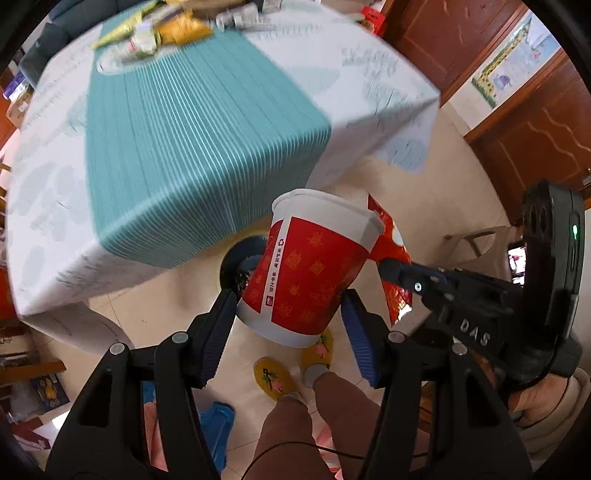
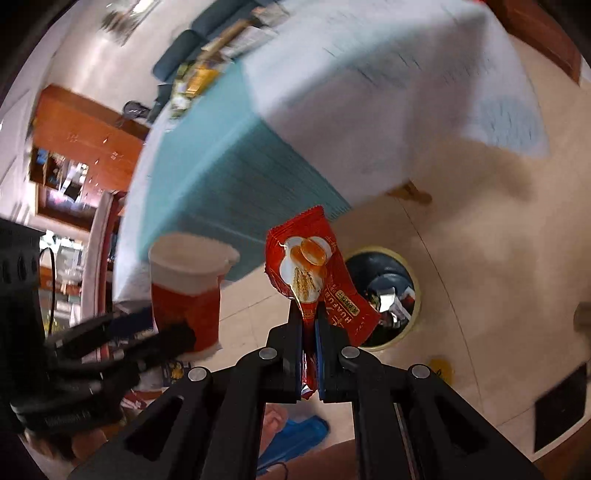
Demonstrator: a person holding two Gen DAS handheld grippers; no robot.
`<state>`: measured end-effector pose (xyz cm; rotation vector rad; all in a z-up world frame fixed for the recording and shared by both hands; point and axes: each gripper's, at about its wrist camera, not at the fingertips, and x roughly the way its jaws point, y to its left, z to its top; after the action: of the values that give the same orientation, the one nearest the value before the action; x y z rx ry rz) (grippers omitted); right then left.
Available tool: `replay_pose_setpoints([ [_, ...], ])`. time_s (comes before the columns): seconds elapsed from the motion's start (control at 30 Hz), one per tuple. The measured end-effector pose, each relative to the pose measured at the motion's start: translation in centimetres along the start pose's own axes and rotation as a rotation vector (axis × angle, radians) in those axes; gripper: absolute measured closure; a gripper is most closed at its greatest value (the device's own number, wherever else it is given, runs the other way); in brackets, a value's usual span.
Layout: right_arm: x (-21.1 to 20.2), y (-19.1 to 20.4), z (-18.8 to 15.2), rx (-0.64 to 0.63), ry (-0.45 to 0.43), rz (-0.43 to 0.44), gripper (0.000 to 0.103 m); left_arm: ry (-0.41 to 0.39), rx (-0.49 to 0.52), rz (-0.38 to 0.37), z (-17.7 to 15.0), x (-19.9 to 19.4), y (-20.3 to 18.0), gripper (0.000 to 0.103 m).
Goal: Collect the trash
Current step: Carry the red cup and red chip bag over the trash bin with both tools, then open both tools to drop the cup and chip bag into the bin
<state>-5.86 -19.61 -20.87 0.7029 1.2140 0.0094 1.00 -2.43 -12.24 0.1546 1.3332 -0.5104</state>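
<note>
My left gripper [image 1: 290, 312] is shut on a red and white paper cup [image 1: 308, 269], its blue pads pressing the cup's lower sides; the cup leans to the right. My right gripper [image 2: 309, 314] is shut on a red snack wrapper [image 2: 314, 269], which stands up from between the pads. In the left wrist view the right gripper [image 1: 386, 266] comes in from the right with the wrapper [image 1: 391, 254] just behind the cup. A round bin [image 2: 384, 295] with trash inside stands on the floor just beyond the wrapper. In the left wrist view the bin [image 1: 240, 258] is partly hidden by the cup. In the right wrist view the cup [image 2: 188, 288] and left gripper [image 2: 162, 332] show at the left.
A table [image 1: 207, 140] with a white cloth and teal runner overhangs the bin; more wrappers [image 1: 162, 29] lie at its far end. A person's legs and yellow slippers [image 1: 273, 376] stand on the tiled floor below. Wooden doors [image 1: 535, 129] are at the right, and a blue object [image 1: 218, 424] on the floor.
</note>
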Motion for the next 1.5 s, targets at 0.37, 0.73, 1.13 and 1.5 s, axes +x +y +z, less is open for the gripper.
replay_pose_setpoints([
  [0.37,10.5,-9.2,-2.2,0.101,0.03,-0.017,0.098,0.095,-0.074,0.031,-2.4,14.5,0.2,0.047],
  [0.73,19.4,-15.1,-3.4,0.13,0.045,-0.03,0.098,0.131,-0.117,0.075,-2.5,27.2,1.3,0.046],
  [1.13,21.4,-16.9,-3.1,0.139,0.022,-0.038,0.098,0.144,-0.126,0.117,-2.8,32.6,2.9,0.041],
  [1.5,24.5,-15.2,-2.3,0.099,0.044,-0.038,0.098,0.119,-0.229,0.194,-4.0,31.7,6.1,0.024],
])
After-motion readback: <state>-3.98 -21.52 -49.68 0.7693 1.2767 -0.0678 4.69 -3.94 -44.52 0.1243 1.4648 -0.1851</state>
